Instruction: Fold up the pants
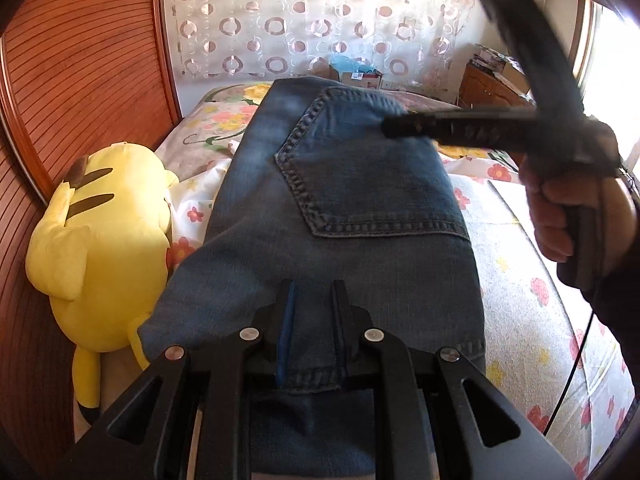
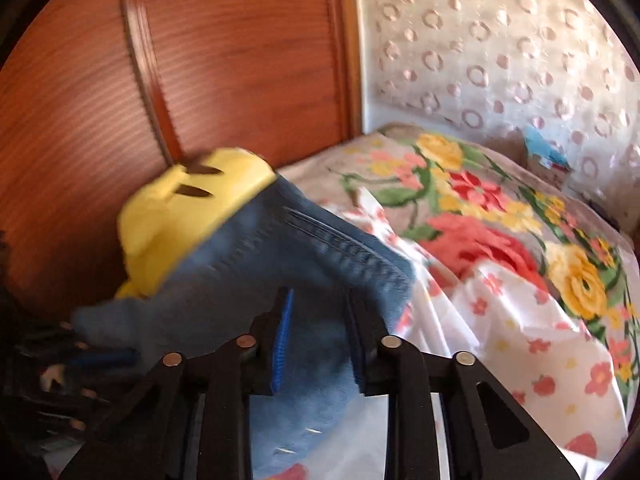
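Folded blue jeans (image 1: 320,208) lie on the bed with a back pocket facing up. My left gripper (image 1: 313,320) is shut on their near hem, and denim fills the narrow gap between its fingers. A hand (image 1: 572,216) holds my right gripper (image 1: 390,126), blurred, above the pocket at the right, and I see no cloth pinched in it. In the right wrist view the right gripper (image 2: 320,340) has a gap between its pads, and the jeans (image 2: 304,256) show beyond and below them. The left gripper (image 2: 120,356) is a dark blur at the lower left.
A yellow plush toy (image 1: 100,220) (image 2: 188,220) lies against the jeans' left side, next to a wooden slatted door (image 1: 80,80). The bed has a floral sheet (image 1: 540,280) and a flowered blanket (image 2: 500,208). A patterned curtain (image 1: 300,20) hangs behind. A black cable (image 1: 576,360) dangles at the right.
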Motion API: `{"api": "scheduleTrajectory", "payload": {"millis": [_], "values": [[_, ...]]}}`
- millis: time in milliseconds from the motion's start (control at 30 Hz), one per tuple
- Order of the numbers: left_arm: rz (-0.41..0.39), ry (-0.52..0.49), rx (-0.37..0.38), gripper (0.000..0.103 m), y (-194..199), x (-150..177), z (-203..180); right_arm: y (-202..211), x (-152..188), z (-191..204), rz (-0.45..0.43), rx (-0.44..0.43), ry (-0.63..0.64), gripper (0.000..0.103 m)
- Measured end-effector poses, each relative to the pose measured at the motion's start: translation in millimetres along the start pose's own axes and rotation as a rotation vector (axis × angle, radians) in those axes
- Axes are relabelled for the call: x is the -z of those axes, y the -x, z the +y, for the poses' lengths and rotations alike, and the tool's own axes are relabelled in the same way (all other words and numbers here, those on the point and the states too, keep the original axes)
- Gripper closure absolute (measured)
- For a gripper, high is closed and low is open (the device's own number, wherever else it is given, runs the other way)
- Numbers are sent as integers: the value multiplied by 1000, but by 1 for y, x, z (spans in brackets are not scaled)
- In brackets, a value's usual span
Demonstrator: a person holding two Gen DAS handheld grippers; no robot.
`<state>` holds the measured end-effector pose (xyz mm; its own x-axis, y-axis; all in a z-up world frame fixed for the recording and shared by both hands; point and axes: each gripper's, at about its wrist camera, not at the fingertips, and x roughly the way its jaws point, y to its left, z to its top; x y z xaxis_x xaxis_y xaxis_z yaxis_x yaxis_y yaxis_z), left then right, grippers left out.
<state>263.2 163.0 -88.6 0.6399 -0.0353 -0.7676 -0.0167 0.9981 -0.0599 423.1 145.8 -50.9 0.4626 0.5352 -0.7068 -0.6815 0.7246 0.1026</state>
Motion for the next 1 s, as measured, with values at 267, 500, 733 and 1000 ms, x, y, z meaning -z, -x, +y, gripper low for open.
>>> {"api": "scheduleTrajectory", "payload": {"millis": [267, 500, 733, 1000], "values": [[-9, 14, -24, 85, 6, -2, -2, 10, 3, -3, -21, -11, -48, 78], [-57, 6, -40, 82, 34, 2, -12, 70, 35, 6, -65, -26, -62, 78], [-118, -23, -39, 67, 70, 6, -33, 139, 78, 13, -116, -11, -88, 78], [-187, -60, -14, 44, 112, 15, -65, 210, 114, 26, -174, 48, -97, 78]]}}
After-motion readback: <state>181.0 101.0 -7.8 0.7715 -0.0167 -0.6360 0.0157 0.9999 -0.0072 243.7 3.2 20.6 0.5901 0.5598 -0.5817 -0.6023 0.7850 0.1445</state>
